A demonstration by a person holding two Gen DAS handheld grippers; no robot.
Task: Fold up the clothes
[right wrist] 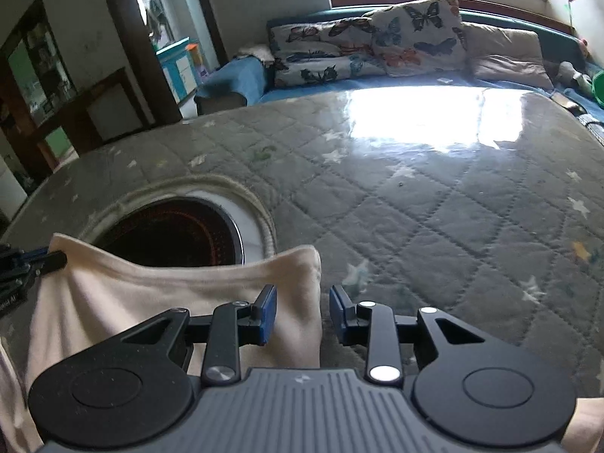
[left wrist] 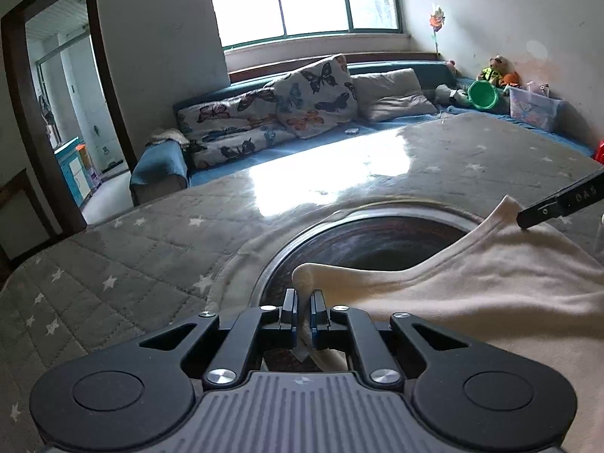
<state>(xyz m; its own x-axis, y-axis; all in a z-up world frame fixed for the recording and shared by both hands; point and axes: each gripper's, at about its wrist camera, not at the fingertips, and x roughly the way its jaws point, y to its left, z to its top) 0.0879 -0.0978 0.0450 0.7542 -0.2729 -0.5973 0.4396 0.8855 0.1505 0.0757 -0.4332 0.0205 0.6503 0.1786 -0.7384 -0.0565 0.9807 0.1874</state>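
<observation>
- Cream garment (left wrist: 472,287) lies on the quilted table (right wrist: 434,196), partly over its round dark opening (right wrist: 170,230).
- Left tool (left wrist: 301,311) pinches one garment corner.
- Right tool (right wrist: 302,311) is spread wide, straddling the other corner.
- Butterfly cushions (left wrist: 313,102) line the sofa (left wrist: 162,166) beyond.

— What can't you make out?

— Most of the cream garment (left wrist: 490,275) runs off the right and bottom edges of the left wrist view, so its type is unclear. The right gripper (left wrist: 558,204) shows there only as a dark finger cut by the frame edge.

— And from the other side?

— The left gripper (right wrist: 34,264) is clipped at the left edge. The garment hides the near rim of the dark round opening (right wrist: 170,230), and glare washes out the quilted cover (right wrist: 434,120) toward the sofa.
</observation>
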